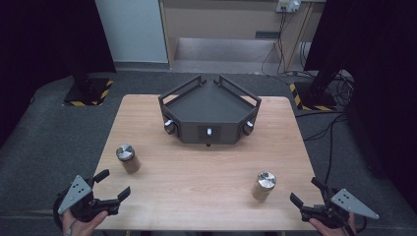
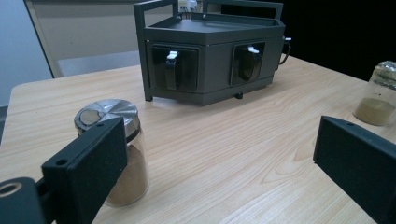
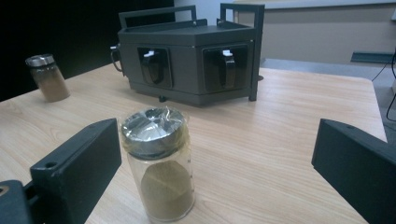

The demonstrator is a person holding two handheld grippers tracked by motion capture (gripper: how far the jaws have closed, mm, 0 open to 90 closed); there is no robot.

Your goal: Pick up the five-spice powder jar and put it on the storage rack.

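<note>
Both grippers hover open over the wooden table (image 1: 206, 167), grey carpet (image 1: 44, 147) around.

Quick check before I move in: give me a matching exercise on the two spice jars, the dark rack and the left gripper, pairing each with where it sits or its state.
Things:
1. Glass jar of brown powder with plain silver lid
2. Glass jar with film-wrapped lid
3. Dark grey angular metal rack
4. Left gripper

Places or states:
A. far middle of the wooden table
B. near the right gripper
C. jaws open, holding nothing
D. left side of the table

Pairs: 1-D, 2-B, 3-A, 4-C
</note>
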